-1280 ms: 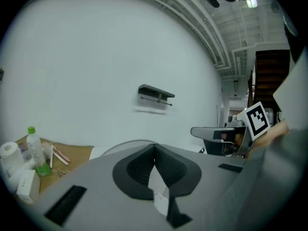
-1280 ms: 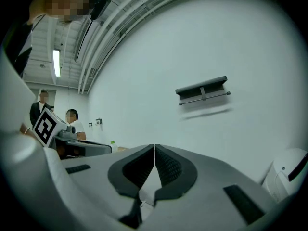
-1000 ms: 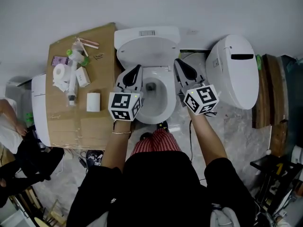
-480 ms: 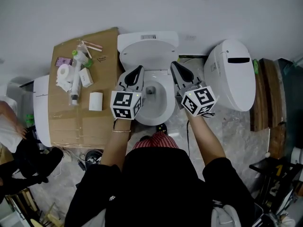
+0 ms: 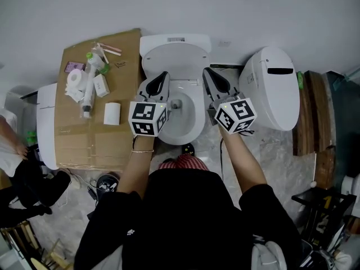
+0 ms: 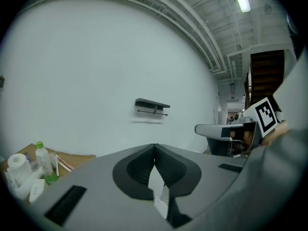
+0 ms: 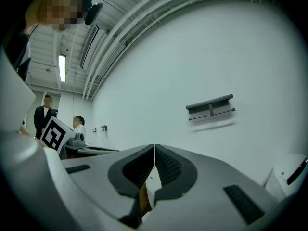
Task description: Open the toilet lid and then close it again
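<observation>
White wall backs the raised toilet lid point(image 5: 175, 61), upper centre, just beyond and between the left gripper point(image 5: 164, 75) and right gripper point(image 5: 206, 71), both clenched on nothing.

A plain white wall point(image 5: 67, 4) runs across the far side ahead of you, and on it hangs a dark shelf with a rail point(image 6: 152, 105). The floor point(image 5: 275, 151) beneath you is pale veined stone. A sheet of cardboard point(image 5: 79, 145) lies to your left, and brown wooden boards point(image 5: 312, 111) stand at your far right. A strip light point(image 6: 242, 1) glows overhead.
</observation>
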A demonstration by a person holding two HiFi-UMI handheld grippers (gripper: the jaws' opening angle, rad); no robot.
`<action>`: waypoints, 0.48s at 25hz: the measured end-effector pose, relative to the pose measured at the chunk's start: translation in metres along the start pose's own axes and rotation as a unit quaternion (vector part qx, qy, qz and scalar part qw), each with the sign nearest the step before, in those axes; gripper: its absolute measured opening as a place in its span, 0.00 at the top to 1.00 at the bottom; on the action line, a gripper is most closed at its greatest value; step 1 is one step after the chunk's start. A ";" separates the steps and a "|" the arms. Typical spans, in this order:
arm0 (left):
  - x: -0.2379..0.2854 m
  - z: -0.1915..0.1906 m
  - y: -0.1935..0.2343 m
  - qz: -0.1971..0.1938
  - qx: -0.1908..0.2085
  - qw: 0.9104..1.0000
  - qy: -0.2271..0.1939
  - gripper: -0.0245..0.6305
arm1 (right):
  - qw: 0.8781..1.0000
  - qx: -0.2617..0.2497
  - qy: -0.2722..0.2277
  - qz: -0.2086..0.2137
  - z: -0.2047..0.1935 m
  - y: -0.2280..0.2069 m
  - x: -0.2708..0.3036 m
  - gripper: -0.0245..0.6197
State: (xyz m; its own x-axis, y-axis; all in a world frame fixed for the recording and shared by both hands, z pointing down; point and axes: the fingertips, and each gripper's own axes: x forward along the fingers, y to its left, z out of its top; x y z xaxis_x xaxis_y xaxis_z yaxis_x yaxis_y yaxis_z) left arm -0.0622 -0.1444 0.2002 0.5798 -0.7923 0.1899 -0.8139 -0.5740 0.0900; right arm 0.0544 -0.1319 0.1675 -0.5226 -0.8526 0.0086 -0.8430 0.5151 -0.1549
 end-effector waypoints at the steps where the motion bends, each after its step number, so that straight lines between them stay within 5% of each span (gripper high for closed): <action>1: -0.001 -0.001 0.000 0.000 -0.001 1.000 0.001 0.95 | 1.000 0.003 0.000 -0.002 -0.001 0.000 -0.001 0.93; 12: -0.008 -0.002 -0.013 -0.003 0.024 1.000 0.006 0.96 | 1.000 0.010 0.003 -0.005 -0.006 0.000 -0.013 0.93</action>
State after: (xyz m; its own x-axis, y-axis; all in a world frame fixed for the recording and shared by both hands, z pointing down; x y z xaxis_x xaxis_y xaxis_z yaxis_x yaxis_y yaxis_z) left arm -0.0567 -0.1303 0.1993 0.5841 -0.7864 0.2013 -0.8074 -0.5883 0.0447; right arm 0.0604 -0.1197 0.1728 -0.5150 -0.8570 0.0168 -0.8456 0.5048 -0.1740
